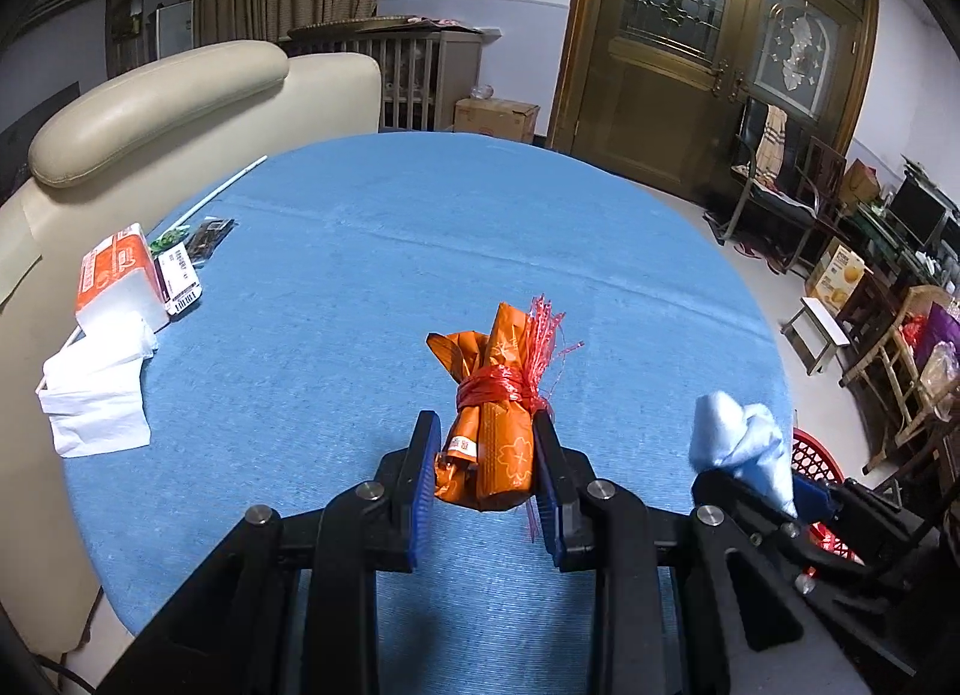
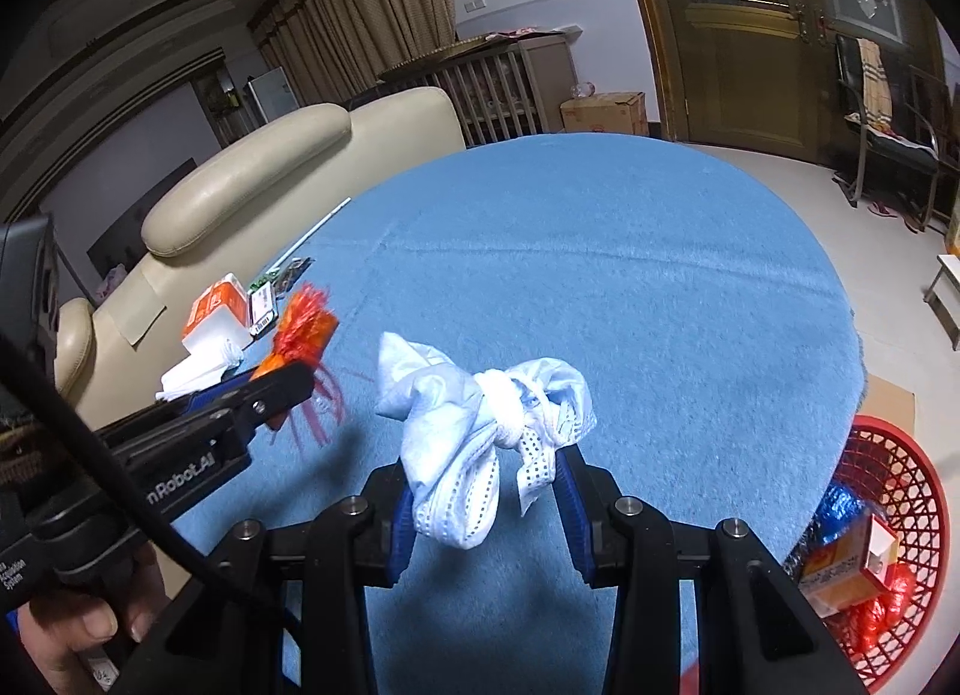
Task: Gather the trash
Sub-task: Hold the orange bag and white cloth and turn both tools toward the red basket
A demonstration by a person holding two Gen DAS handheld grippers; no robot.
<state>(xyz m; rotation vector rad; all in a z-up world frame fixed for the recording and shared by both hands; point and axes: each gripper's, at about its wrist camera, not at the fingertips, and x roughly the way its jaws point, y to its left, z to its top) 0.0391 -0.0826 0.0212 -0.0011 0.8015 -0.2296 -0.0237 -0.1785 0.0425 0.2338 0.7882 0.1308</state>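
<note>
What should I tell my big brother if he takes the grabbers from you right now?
Left gripper: shut on the orange wrapper bundle, lifted over the blue table.
Right gripper: shut on the knotted white cloth bundle.
Red basket: by the table's right edge, already holding some trash.
Left: drop both bundles in, then probably fetch the tissues and packets at the far left.

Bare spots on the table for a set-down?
Bare blue tablecloth from centre to far edge and right rim. Crowded at left edge: tissue pack, loose tissues, wrappers. Red basket beside right rim is part-filled.
</note>
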